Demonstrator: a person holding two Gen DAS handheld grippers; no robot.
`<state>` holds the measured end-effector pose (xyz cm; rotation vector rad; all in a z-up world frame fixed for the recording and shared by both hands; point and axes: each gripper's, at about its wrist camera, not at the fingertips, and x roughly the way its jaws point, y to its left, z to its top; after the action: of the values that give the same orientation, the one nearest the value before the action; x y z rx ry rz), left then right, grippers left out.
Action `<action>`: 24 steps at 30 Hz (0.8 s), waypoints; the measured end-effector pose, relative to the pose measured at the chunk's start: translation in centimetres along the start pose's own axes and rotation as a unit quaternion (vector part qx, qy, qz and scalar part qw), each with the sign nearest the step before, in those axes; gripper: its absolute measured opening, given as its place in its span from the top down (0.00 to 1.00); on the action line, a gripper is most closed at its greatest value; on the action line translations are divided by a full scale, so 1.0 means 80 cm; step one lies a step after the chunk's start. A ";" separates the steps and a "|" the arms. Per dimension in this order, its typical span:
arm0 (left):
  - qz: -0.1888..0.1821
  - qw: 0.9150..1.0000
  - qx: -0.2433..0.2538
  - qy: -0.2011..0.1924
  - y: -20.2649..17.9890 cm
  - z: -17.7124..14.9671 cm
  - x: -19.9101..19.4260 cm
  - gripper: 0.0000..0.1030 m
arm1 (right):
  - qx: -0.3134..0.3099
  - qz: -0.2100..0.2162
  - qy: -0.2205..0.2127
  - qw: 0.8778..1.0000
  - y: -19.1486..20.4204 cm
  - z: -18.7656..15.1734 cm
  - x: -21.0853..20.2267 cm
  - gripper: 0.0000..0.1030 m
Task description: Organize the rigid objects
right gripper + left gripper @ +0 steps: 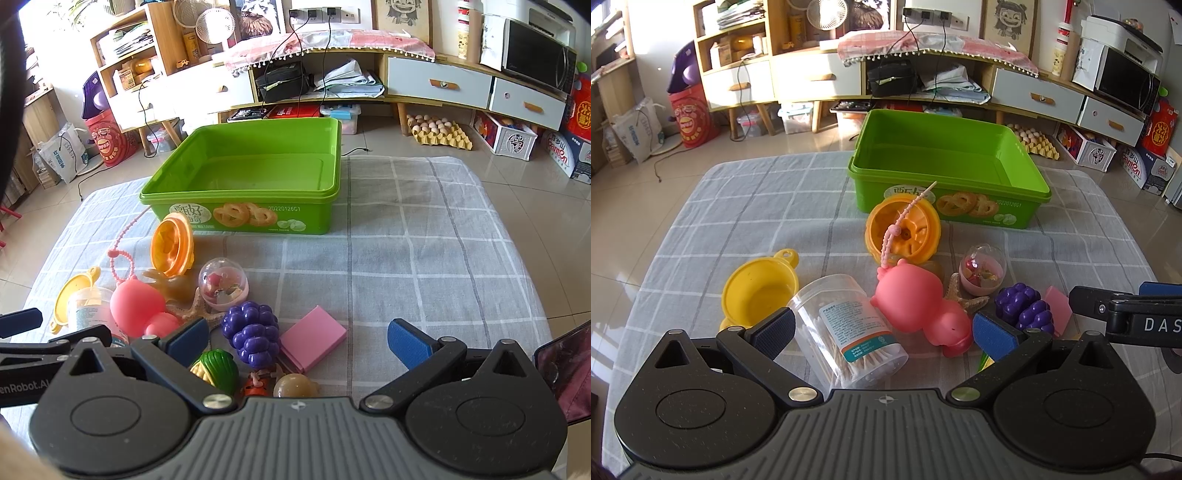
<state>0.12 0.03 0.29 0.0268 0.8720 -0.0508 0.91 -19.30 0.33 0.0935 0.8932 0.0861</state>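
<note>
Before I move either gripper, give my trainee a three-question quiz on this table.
1. True or false: the green bin already holds some toys.
2. Multiple choice: what lies between the left gripper fingers? A) purple grapes B) swab jar C) pink block
3. Fill in: the pink block lies just to the ____ of the grapes in the right wrist view.

Key:
1. False; the bin is empty.
2. B; the swab jar lies on its side between the open fingers, not clamped.
3. Right. The right gripper is open too, above the grapes and block.
</note>
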 end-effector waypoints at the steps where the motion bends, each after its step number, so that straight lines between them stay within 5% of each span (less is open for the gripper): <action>1: 0.000 1.000 0.000 0.000 0.000 0.001 0.000 0.04 | 0.000 0.000 -0.001 1.000 0.000 0.001 -0.001 0.26; 11: 0.001 1.000 0.006 -0.018 0.006 -0.001 -0.001 0.04 | -0.002 0.006 -0.004 1.000 0.000 0.002 -0.002 0.26; 17: -0.029 0.997 0.027 -0.063 0.022 -0.011 0.003 0.04 | 0.002 0.068 0.006 0.998 -0.009 -0.005 0.011 0.26; 24: -0.054 0.997 0.026 -0.042 0.060 -0.036 0.027 0.04 | -0.032 0.130 0.003 0.991 0.000 -0.029 0.013 0.26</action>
<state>-0.44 4.87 -3.20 0.0263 0.7875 -0.1744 -0.30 -19.04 -1.92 0.1491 0.8806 0.3573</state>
